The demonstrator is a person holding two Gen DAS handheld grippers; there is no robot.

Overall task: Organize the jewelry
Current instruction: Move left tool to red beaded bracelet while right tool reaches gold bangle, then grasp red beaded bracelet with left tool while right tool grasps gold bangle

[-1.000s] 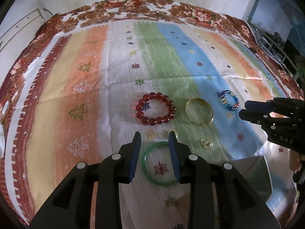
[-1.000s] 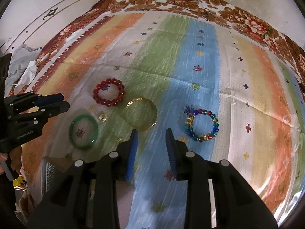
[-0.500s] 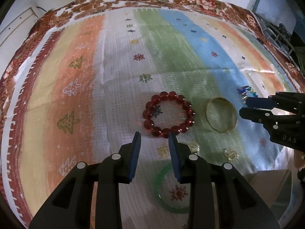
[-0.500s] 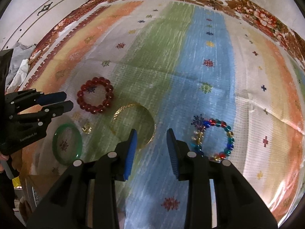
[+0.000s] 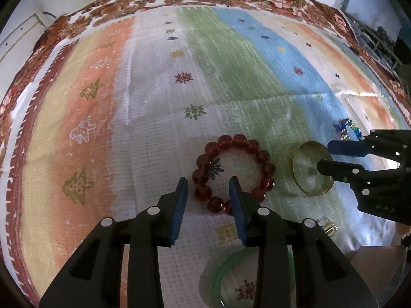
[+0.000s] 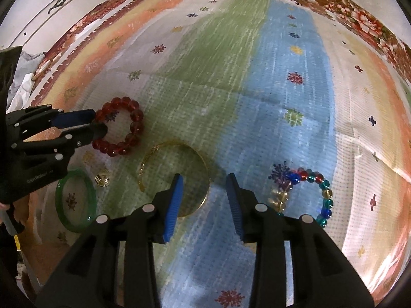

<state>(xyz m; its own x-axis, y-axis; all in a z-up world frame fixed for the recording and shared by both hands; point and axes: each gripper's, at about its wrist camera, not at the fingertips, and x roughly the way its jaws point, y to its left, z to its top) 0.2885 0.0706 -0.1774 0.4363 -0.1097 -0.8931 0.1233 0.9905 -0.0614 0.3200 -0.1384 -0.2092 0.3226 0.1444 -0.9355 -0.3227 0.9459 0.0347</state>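
Note:
A red bead bracelet [image 5: 232, 170] lies on the striped cloth; my left gripper [image 5: 208, 192] is open with its fingertips straddling the bracelet's near edge. It also shows in the right wrist view [image 6: 120, 133]. A gold bangle [image 6: 174, 177] lies under my open right gripper [image 6: 204, 191], whose left fingertip is over the bangle. The bangle shows in the left wrist view [image 5: 308, 172] under the right gripper [image 5: 326, 157]. A multicoloured bead bracelet [image 6: 305, 192] lies to the right. A green bangle [image 6: 75, 202] and a small gold ring [image 6: 102, 178] lie nearer.
The striped cloth [image 5: 231, 77] with a floral border covers the whole table. A grey box corner [image 5: 372, 267] sits at the near right edge. White walls stand behind and to the left.
Both grippers have moved forward and lower. The left one went from over the green bangle to the red bracelet. The right one closed in on the gold bangle.

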